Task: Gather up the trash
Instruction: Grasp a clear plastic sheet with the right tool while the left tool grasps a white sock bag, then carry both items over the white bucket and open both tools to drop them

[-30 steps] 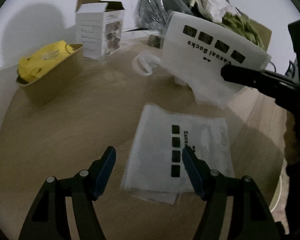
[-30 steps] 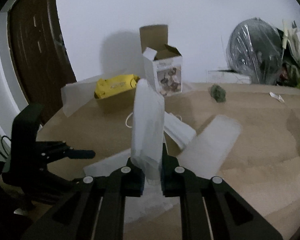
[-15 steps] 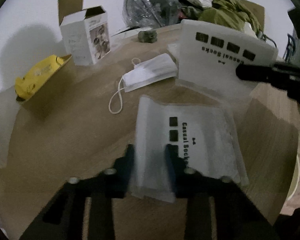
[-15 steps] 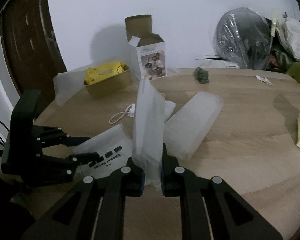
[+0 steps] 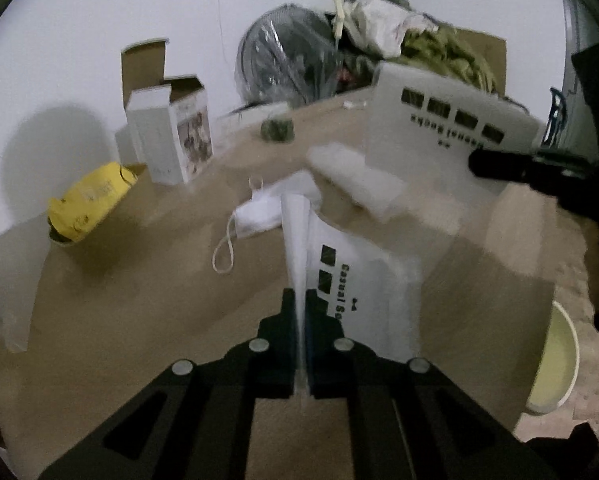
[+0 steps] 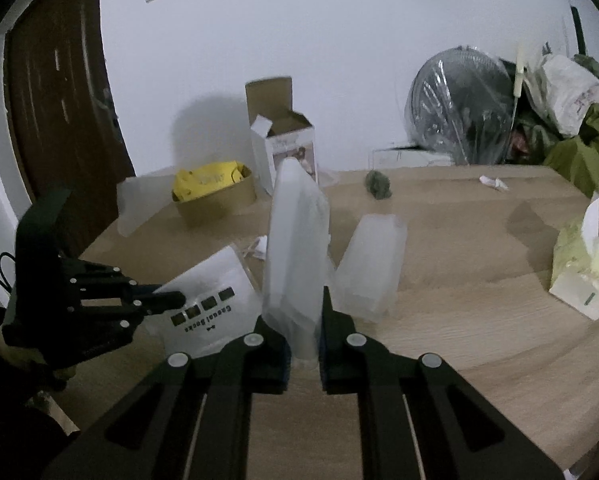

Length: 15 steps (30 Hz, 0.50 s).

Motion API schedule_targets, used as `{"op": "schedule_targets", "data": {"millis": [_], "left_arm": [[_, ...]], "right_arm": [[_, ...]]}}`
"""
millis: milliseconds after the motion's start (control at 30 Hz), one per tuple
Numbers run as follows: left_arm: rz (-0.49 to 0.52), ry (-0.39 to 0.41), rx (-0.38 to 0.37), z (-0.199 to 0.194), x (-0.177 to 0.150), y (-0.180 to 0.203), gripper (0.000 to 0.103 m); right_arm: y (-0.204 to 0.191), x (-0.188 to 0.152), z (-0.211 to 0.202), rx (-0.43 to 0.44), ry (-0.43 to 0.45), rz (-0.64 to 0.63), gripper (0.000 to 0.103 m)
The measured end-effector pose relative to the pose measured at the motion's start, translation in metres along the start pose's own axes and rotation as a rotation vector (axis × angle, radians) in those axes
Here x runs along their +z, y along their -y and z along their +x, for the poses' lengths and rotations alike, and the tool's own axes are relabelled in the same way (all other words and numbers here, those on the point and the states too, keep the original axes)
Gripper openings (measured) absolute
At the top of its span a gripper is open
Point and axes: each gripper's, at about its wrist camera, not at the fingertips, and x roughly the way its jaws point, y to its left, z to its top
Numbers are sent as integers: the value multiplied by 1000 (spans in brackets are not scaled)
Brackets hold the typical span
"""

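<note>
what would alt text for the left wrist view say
The left gripper is shut on the edge of a white "Casual Socks" bag above a wooden table. At right, the right gripper holds a matching bag; a face mask lies on the table behind.

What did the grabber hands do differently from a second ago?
The left gripper was open above a flat sock bag; it has shut on the bag's edge and lifted it. The right gripper still holds its own sock bag. The box and face mask stayed put.
</note>
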Motion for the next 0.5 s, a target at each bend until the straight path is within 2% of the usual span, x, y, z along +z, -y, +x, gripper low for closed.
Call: {"op": "schedule_targets", "data": {"millis": [267, 500], "left_arm": [[-8, 104, -30, -41, 15, 8, 3], [4, 156, -58, -62, 20, 20, 3]], "right_arm": [[-6, -1, -28, -32, 39, -7, 9], [-5, -10, -47, -63, 49, 4, 9]]}}
